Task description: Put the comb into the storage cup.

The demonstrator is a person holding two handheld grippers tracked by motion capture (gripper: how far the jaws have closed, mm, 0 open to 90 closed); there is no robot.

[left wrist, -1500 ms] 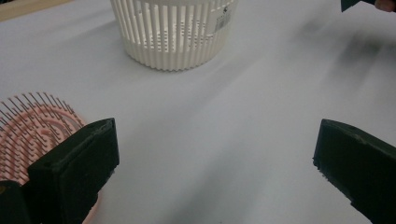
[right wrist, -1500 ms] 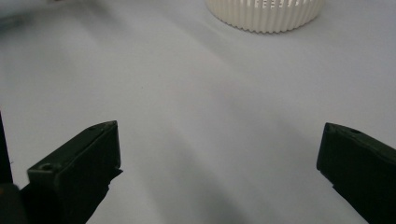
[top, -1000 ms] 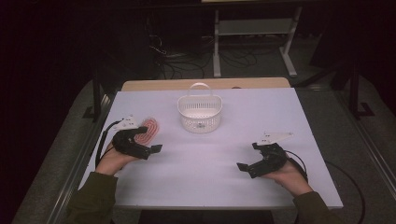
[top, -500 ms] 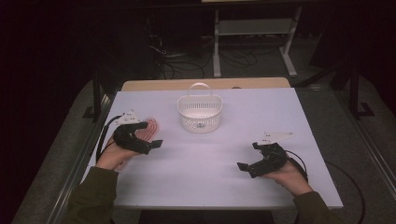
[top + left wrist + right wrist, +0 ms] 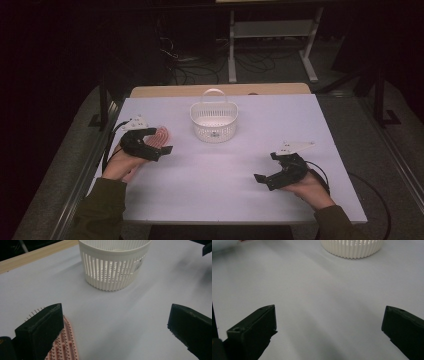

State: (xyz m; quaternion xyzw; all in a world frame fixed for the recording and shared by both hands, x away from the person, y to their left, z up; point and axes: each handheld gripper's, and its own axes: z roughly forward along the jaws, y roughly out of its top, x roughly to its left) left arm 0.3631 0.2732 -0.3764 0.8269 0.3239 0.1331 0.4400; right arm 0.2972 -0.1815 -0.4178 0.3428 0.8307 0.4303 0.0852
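A pink bristled brush point(image 5: 162, 135) lies flat on the white table point(image 5: 225, 200) at the left. My left gripper point(image 5: 159, 141) hovers right at it, open. In the left gripper view its left jaw stands over the brush point(image 5: 65, 347), the right jaw is far off over bare table, and nothing is held in the left gripper point(image 5: 116, 322). A white slotted basket point(image 5: 213, 122) with a handle stands upright at the middle back, also seen as the basket point(image 5: 113, 267) ahead of the left jaws. My right gripper point(image 5: 267, 167) rests low at the right, open and empty point(image 5: 329, 325), facing the basket point(image 5: 352, 247).
A wooden strip point(image 5: 220, 90) borders the table's far edge. Beyond it are a dark floor with cables and a metal stand point(image 5: 270, 30). Metal rails run along the table's left side point(image 5: 95, 160).
My left gripper has edged slightly forward over the brush. The right gripper, basket and brush have stayed put.
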